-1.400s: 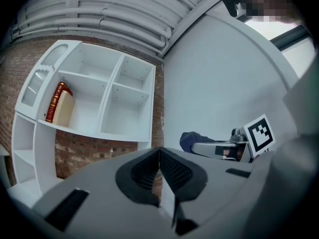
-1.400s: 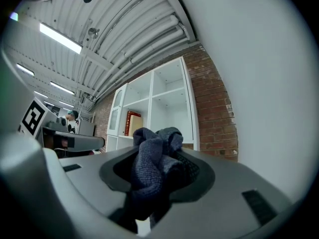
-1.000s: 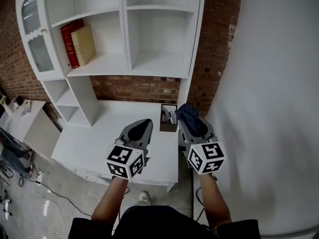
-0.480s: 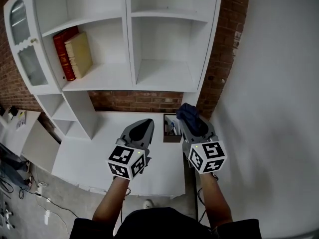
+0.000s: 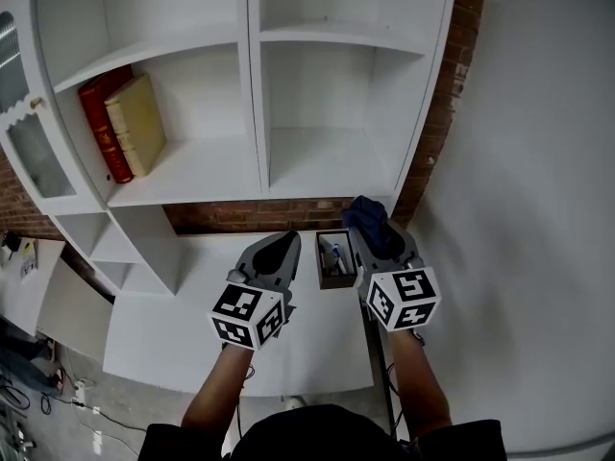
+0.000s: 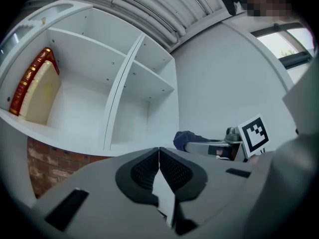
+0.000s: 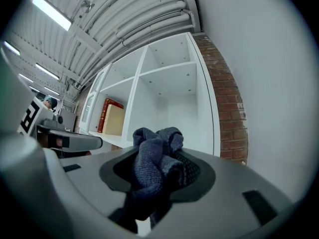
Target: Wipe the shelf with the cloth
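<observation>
A white shelf unit (image 5: pixel 327 166) stands against the brick wall, its right-hand lower compartment bare. A bunched dark blue cloth (image 7: pixel 152 161) sits between the jaws of my right gripper (image 5: pixel 370 227), which is shut on it just below and in front of that compartment. The cloth (image 5: pixel 365 221) pokes out past the jaw tips. My left gripper (image 5: pixel 279 251) hangs beside it over the desk, jaws pressed together with nothing in them. In the left gripper view my left gripper (image 6: pixel 159 156) points at the shelf, and the cloth (image 6: pixel 185 139) shows to the right.
A red book (image 5: pixel 96 128) and a cream book (image 5: pixel 136 123) lean in the left compartment. A small brown box (image 5: pixel 336 259) of items sits on the white desk (image 5: pixel 192 325) under the shelves. A white wall (image 5: pixel 528 209) closes the right side; a glass cabinet door (image 5: pixel 29 142) is at far left.
The view has moved closer to the shelf unit, which now looms larger. Both grippers have edged forward and slightly right, the cloth still held.
</observation>
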A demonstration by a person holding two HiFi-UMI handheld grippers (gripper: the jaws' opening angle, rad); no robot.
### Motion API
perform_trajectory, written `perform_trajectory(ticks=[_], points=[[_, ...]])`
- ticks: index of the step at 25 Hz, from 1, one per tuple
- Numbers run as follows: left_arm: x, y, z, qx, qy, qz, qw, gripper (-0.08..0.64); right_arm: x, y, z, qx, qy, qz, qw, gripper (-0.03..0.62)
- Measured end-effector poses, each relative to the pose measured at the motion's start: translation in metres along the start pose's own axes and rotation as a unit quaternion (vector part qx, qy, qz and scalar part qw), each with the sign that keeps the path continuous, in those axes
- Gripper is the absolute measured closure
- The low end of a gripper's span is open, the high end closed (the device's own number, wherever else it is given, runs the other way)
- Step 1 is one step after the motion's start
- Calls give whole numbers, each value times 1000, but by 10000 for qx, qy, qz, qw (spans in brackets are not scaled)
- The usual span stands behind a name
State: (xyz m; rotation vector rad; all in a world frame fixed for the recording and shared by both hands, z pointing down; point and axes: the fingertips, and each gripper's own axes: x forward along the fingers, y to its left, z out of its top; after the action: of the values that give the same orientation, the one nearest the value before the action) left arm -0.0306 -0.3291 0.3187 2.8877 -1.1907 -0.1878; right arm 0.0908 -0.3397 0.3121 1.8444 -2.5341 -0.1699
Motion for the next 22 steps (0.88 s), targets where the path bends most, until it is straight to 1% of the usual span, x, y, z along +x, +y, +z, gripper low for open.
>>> perform_trajectory(ticks=[7,13,19,22], points=[[14,16,-2,-42,-35,-161,9999,543,22,-15,11,-186,-41,-264,9995,414],[28,26,5,22,-120,-118,9999,543,46,-42,30,-300,-137,-537,9980,414],[47,28,12,32,-224,-42,9997,543,72,-66,40,-440,53,-635,9970,414],[56,26,13,56,-257,-22,9997,543,81,-78,40,-501,151,-801,9954,414]])
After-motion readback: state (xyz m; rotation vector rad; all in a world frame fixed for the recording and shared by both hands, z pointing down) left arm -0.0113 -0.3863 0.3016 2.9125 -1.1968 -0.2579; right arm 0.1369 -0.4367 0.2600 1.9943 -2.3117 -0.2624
